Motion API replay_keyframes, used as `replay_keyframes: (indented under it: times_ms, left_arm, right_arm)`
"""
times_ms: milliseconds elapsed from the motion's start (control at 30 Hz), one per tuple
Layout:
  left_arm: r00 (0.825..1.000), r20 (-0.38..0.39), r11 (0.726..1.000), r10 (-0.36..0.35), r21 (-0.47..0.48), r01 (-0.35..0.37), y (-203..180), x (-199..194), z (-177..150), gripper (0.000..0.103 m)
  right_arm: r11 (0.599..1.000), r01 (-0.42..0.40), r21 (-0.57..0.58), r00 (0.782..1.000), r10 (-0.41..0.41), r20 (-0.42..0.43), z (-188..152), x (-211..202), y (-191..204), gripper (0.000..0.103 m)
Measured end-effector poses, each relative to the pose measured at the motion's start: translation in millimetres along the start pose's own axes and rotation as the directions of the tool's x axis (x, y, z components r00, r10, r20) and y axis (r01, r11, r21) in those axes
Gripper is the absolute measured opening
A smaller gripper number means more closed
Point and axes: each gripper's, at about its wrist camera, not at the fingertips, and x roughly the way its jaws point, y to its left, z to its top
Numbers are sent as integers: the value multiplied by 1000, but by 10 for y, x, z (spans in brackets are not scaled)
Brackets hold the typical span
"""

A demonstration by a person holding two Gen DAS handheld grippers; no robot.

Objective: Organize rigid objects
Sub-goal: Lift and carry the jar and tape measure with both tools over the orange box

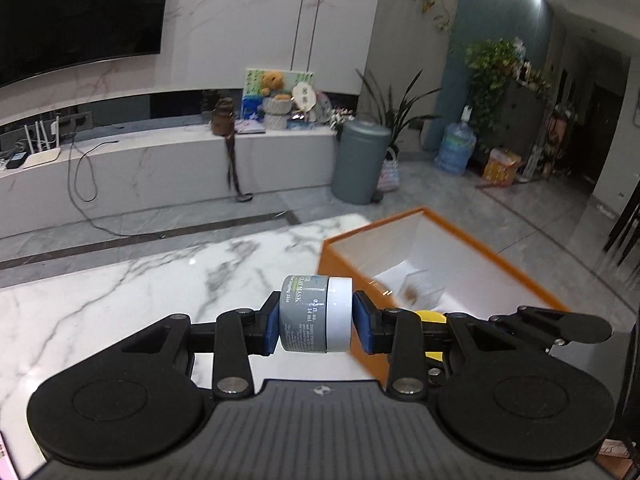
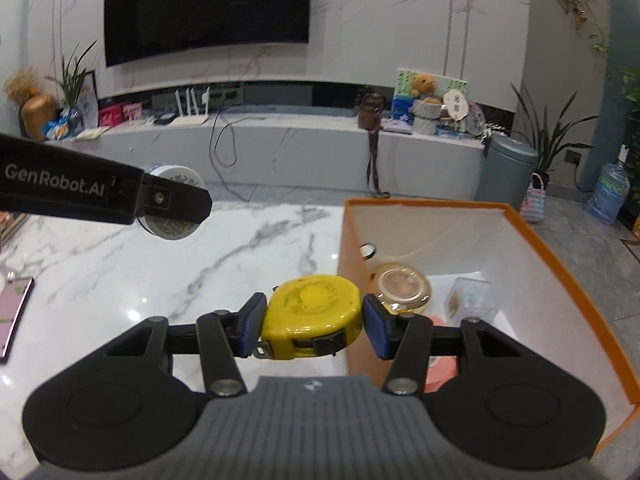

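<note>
Left tool (image 1: 316,316) clamped on jar (image 1: 316,314), right tool (image 2: 314,320) on tape measure (image 2: 310,316); each should be lowered inside orange box (image 2: 560,264) before release.

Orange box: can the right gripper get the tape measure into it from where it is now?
Probably yes. The right gripper is shut on the yellow tape measure, beside the orange box. The box top is open and nothing blocks the way; a round compact and clear cube inside leave floor space.
</note>
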Motion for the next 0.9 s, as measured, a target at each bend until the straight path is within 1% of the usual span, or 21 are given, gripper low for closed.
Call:
replay_keyframes:
  times_ms: [200, 400, 567, 767, 900]
  left_arm:
    - [999, 16, 999, -46, -10, 46, -239, 86, 54, 42]
    - [997, -11, 997, -78, -2, 78, -454, 242, 11, 42]
    - [995, -19, 994, -103, 19, 103, -639, 313, -10, 42]
    - [991, -50, 991, -125, 41, 127, -860, 456, -74, 42]
    - [989, -65, 989, -136, 52, 140, -986, 556, -88, 42]
  right_arm:
    - [998, 21, 58, 999, -23, 48, 73, -202, -250, 52]
    - [993, 57, 105, 996, -64, 63, 68, -330, -530, 52]
    - [987, 94, 133, 993, -102, 57, 37, -346, -747, 52]
    - [976, 141, 166, 989, -147, 23, -22, -280, -1013, 52]
    - [971, 159, 176, 987, -163, 5, -63, -253, -1154, 52]
